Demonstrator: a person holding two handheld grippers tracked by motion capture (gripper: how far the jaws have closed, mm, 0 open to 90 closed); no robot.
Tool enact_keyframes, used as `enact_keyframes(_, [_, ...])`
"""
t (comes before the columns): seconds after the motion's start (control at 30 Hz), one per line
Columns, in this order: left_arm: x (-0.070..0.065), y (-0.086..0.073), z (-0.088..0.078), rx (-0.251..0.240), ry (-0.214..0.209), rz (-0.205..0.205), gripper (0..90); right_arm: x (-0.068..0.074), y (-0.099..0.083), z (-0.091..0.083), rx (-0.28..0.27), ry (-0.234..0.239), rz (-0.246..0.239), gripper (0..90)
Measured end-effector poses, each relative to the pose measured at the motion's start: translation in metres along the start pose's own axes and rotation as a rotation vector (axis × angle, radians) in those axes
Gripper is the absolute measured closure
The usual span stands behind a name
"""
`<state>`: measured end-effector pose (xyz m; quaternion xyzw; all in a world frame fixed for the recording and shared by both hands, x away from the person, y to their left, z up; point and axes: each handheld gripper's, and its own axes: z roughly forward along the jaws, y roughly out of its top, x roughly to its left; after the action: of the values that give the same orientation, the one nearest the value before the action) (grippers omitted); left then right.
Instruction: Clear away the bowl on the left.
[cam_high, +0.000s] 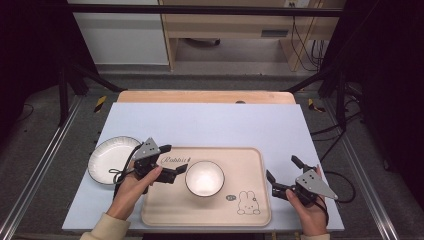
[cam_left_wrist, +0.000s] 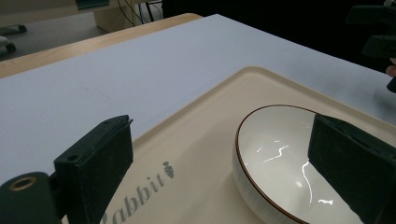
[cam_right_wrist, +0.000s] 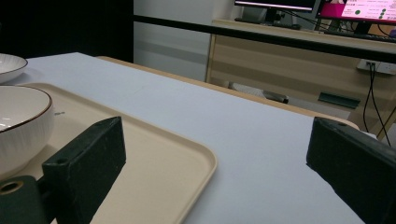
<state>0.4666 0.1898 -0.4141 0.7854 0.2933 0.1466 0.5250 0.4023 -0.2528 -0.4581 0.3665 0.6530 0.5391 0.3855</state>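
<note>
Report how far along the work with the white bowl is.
Done: the white ribbed bowl with the dark rim stands on the beige rabbit-print tray. In hand: the left tongs are open beside the bowl, one jaw over its rim. Left: closing on it. The right tongs wait open beside the tray.

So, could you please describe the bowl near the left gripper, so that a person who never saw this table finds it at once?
Start from the beige tray with the rabbit drawing, lying on the pale blue mat. The bowl stands near the tray's middle, just right of the open left gripper. Unlike the flat white plate off the tray to the left, it is deep, ribbed outside, with a thin brown rim.
</note>
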Motion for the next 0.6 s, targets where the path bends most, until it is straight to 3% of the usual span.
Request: enact_keyframes(0.6, [0.015,-0.008,-0.023,-0.035,0.043,-0.014,6.5,0.0,0.0,0.0,-0.002,-0.002,0.001,4.9])
